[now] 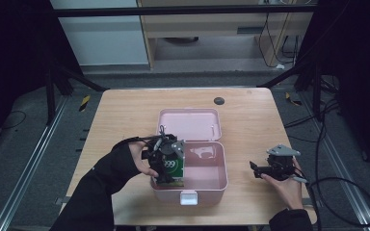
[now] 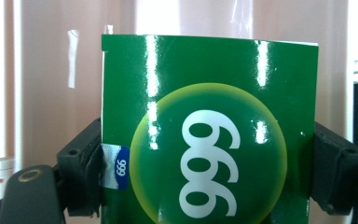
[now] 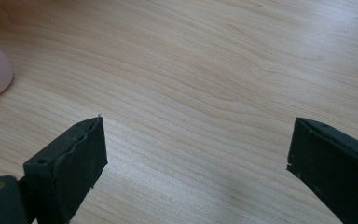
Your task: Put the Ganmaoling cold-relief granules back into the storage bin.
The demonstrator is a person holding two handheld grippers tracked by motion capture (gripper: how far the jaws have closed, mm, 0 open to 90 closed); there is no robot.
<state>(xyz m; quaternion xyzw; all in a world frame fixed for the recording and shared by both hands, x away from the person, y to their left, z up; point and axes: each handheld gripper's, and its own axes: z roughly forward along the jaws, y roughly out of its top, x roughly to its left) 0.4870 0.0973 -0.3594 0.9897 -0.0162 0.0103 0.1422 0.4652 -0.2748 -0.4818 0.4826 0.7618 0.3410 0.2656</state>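
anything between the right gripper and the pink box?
Nothing: in the high view only bare light wooden table separates the open right gripper from the open pink plastic box. The right gripper view shows the same bare wood.

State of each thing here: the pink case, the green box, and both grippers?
Pink case: open, lid back flat.
Green box: upright, held over the case's left side.
Left gripper: jaws shut on the green box.
Right gripper: jaws open, nothing between them, over bare table.

Count: 1 green glossy "999" carton (image 1: 172, 169), inside 1 open pink plastic box (image 1: 207, 185); 2 black two-jaw grippers — left (image 1: 166, 161) at box, right (image 1: 257, 170) right of box.
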